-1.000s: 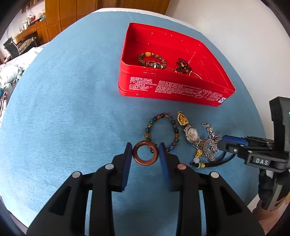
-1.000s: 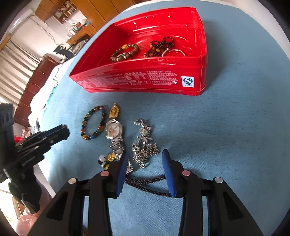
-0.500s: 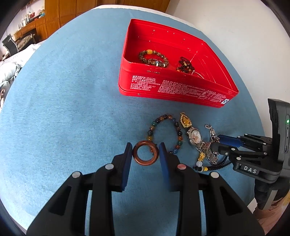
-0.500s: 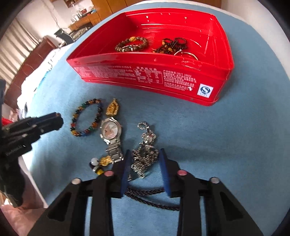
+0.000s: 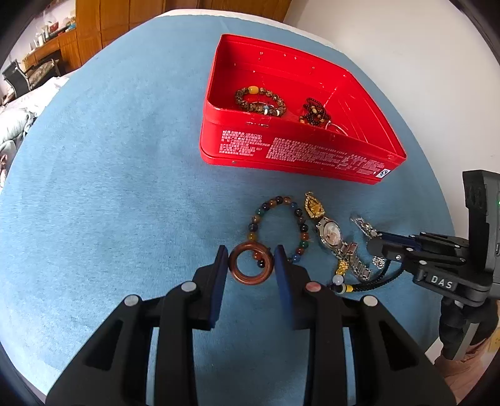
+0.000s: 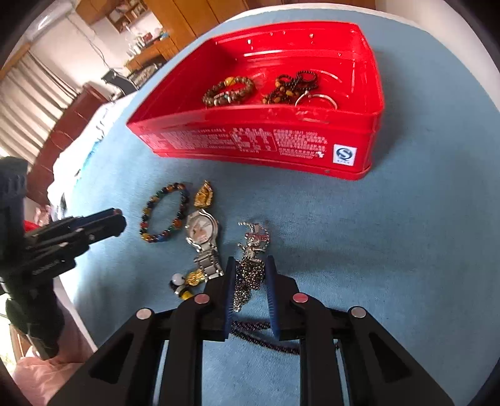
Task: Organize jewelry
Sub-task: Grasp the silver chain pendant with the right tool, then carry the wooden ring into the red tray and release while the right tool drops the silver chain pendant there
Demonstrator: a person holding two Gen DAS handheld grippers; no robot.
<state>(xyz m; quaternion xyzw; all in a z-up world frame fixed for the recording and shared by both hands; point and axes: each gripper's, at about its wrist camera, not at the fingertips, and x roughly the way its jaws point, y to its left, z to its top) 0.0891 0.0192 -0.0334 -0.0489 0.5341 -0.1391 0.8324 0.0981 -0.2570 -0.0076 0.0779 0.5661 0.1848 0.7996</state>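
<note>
My left gripper [image 5: 251,259] is shut on a brown wooden ring [image 5: 251,266] and holds it above the blue cloth, over a multicoloured bead bracelet [image 5: 279,223]. My right gripper [image 6: 250,268] has its jaws closed in around a silver chain necklace [image 6: 250,274] that lies on the cloth. A silver watch [image 6: 203,237] and a gold pendant [image 6: 204,195] lie to its left, with a black cord [image 6: 265,337] under it. The red tin [image 5: 300,156] holds two bead bracelets and a silver ring.
The round table with the blue cloth [image 5: 109,187] drops off close behind both grippers. A white wall [image 5: 406,47] is on the right, with wooden furniture [image 5: 93,25] and a bed at the far left.
My left gripper has lifted the wooden ring and carried it forward over the bead bracelet. My right gripper has moved forward and narrowed around the silver chain.
</note>
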